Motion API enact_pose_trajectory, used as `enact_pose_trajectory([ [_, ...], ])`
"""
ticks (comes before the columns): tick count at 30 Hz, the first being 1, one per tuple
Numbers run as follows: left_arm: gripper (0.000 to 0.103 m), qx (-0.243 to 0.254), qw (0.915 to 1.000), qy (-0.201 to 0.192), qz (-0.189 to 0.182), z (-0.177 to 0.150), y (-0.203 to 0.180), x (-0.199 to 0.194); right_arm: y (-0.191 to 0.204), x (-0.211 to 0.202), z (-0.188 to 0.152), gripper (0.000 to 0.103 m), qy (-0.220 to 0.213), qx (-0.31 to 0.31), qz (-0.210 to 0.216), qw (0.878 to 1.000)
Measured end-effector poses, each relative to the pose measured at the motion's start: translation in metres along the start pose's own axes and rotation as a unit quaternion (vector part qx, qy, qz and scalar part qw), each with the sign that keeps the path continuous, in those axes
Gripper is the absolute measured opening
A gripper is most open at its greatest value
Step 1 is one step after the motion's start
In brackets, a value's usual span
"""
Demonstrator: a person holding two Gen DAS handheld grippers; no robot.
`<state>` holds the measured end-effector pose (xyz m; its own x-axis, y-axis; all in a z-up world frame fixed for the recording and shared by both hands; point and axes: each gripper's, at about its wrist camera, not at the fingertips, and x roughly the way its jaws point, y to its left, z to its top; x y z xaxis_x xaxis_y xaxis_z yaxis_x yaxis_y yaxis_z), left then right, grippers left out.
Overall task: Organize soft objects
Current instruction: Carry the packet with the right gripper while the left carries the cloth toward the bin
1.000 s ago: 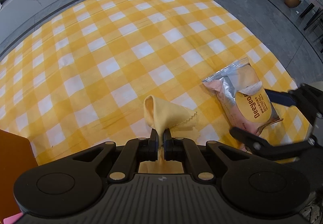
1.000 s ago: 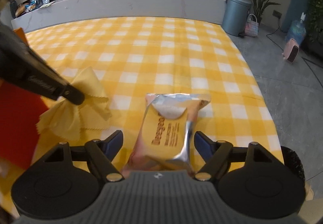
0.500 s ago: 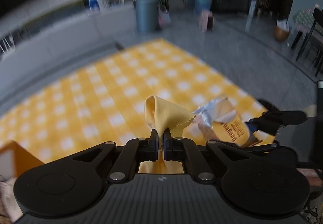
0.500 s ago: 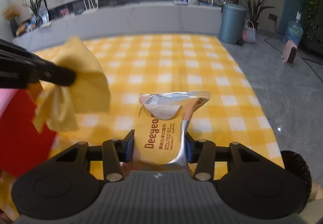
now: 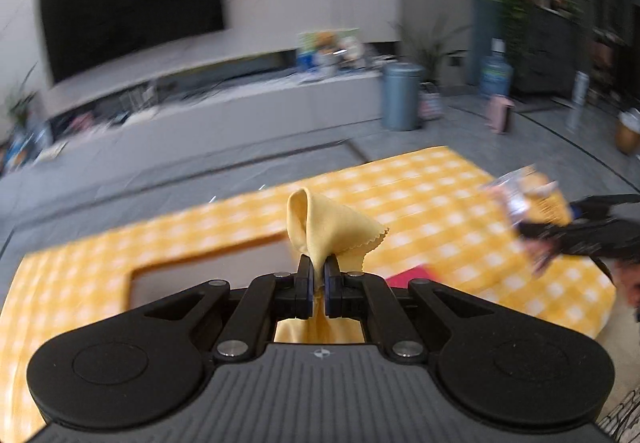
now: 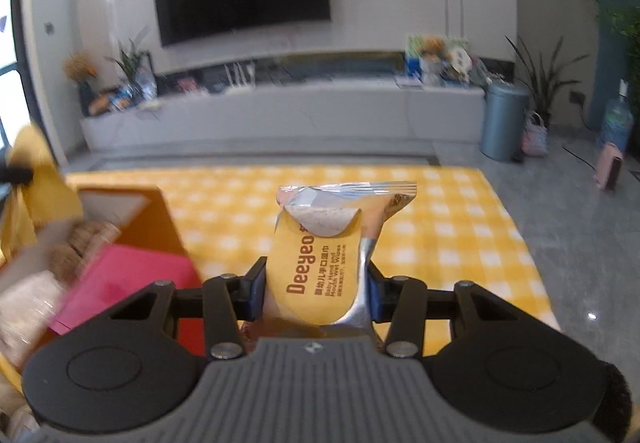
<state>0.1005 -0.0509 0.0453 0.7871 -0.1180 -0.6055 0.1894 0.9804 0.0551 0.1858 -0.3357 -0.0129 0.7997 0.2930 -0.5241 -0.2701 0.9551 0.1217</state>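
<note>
Judging by its droop and folds, the cloth (image 5: 326,227) is light, limp and not fragile; any bunched edge will do for a hold, and a thin pinch is enough; it will swing and trail below the fingers, so it needs room over a rim. The wipes (image 6: 324,255) look soft but fuller, a slick foil pack that gives under pressure; the sensible hold is across its width near the lower half, firm enough to stop it sliding, not so hard that the pack buckles.

The left gripper (image 5: 318,283) has its jaws pressed nearly together on the cloth; a fold stands up above the fingertips and the rest hangs down behind them, clear of the mat (image 5: 420,203). Ahead and below it sits the box (image 5: 208,263), its opening toward the gripper; the pink pad (image 5: 408,275) lies just right of the fingertips.

The right gripper (image 6: 316,295) stands part spread, its pads squeezing the wipes from both sides; the pack rises upright between them, sealed top edge up, above the mat (image 6: 460,227). To its left and lower are the box (image 6: 152,227) and the pink pad (image 6: 132,279); further left the cloth (image 6: 36,179) shows blurred at the frame edge.
</note>
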Motion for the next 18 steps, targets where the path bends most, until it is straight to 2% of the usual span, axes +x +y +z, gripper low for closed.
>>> enact_pose_trajectory([
  [2, 0.005, -0.025, 0.9995, 0.004, 0.020, -0.011, 0.024, -0.007, 0.012, -0.008, 0.008, 0.047, -0.005, 0.003, 0.028, 1.000],
  [4, 0.005, -0.033, 0.9982, 0.007, 0.049, -0.024, 0.040, -0.013, 0.016, -0.013, 0.012, 0.047, 0.004, 0.033, 0.099, 0.995],
  [6, 0.005, -0.048, 0.9975, 0.010, 0.050, -0.034, 0.055, -0.016, 0.024, -0.015, 0.015, 0.047, 0.009, 0.069, 0.155, 0.985],
  [7, 0.005, -0.062, 0.9970, 0.013, 0.045, -0.038, 0.062, -0.015, 0.031, -0.016, 0.017, 0.047, 0.008, 0.073, 0.168, 0.983],
  [10, 0.005, -0.099, 0.9942, 0.015, 0.040, -0.048, 0.081, -0.011, 0.059, -0.018, 0.023, 0.047, 0.008, 0.072, 0.190, 0.979],
  [13, 0.005, -0.105, 0.9934, 0.004, 0.047, -0.060, 0.093, -0.007, 0.096, -0.015, 0.030, 0.047, 0.015, 0.052, 0.202, 0.978],
  [18, 0.005, -0.120, 0.9927, 0.003, -0.011, -0.079, 0.116, -0.005, 0.167, 0.011, 0.034, 0.047, 0.036, -0.016, 0.189, 0.981],
])
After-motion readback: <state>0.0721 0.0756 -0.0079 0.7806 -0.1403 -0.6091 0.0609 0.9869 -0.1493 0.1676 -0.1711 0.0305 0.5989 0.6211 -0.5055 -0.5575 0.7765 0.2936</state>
